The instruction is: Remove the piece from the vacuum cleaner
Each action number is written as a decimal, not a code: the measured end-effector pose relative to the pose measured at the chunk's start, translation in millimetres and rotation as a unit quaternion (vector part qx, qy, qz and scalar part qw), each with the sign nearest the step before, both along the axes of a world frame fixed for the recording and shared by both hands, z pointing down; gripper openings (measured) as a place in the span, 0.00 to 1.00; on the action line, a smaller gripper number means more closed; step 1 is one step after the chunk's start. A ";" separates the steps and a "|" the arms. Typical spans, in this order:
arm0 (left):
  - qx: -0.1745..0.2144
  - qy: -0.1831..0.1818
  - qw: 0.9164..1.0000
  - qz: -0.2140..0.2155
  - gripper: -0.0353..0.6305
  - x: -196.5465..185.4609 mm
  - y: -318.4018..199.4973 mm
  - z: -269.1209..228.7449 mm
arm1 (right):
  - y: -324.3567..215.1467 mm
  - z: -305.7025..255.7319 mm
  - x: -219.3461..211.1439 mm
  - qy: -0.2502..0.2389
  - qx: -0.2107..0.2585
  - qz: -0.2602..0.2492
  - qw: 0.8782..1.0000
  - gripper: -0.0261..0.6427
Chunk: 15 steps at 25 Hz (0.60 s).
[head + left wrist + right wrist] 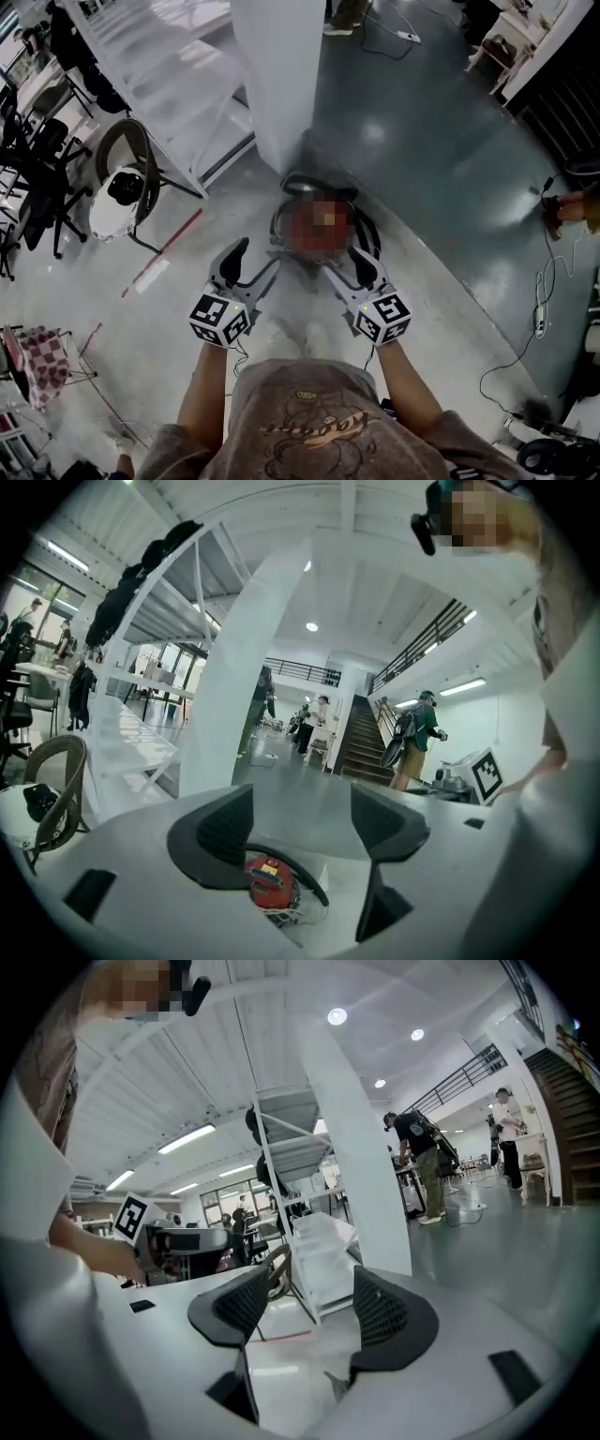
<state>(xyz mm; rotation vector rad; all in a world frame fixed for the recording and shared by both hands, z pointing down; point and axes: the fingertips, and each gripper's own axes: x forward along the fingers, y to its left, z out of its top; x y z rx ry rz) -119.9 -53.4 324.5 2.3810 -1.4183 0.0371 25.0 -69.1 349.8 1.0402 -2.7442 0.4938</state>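
Observation:
A red vacuum cleaner, partly under a mosaic patch, sits on the floor at the foot of a white pillar, with a black hose looped round it. My left gripper hovers just short of its left side and my right gripper just short of its right side. In the left gripper view the jaws stand open, and the red body with the hose lies below them, untouched. The right gripper is open too, with only bare floor between its pads.
The white pillar rises right behind the vacuum cleaner. A white stair frame and a chair holding a white object stand at the left. Cables trail over the dark floor at the right. People walk far off.

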 end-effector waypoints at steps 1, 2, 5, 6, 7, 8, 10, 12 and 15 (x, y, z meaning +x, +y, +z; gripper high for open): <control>-0.009 -0.002 1.000 0.004 0.51 -1.3 -4.5 9.3 | -4.2 8.5 -0.3 0.004 -0.007 0.002 1.000 0.42; -0.018 -0.003 1.000 0.007 0.51 -2.4 -9.5 18.9 | -8.6 17.9 -0.5 0.009 -0.014 0.003 1.000 0.42; -0.040 -0.001 0.999 0.017 0.51 -4.2 -24.9 49.5 | -21.0 49.4 -1.4 0.025 -0.034 0.008 0.999 0.42; -0.045 -0.001 0.999 0.021 0.51 -4.4 -29.7 60.1 | -24.5 60.5 -2.1 0.028 -0.040 0.011 0.999 0.42; -0.049 -0.002 0.998 0.027 0.51 -4.4 -34.2 71.0 | -27.5 71.8 -3.1 0.031 -0.046 0.014 0.998 0.42; -0.053 -0.005 0.998 0.033 0.51 -3.7 -38.6 82.5 | -30.0 83.4 -4.1 0.034 -0.051 0.017 0.998 0.42; -0.061 -0.013 0.997 0.048 0.51 1.4 -46.6 107.8 | -34.3 107.9 -5.2 0.041 -0.061 0.018 0.997 0.42; -0.071 -0.018 0.995 0.068 0.51 11.9 -52.6 135.4 | -36.7 133.6 -3.6 0.050 -0.074 0.016 0.996 0.42; -0.089 -0.016 0.992 0.092 0.51 24.9 -61.6 176.7 | -40.8 173.2 -2.7 0.060 -0.090 0.010 0.994 0.42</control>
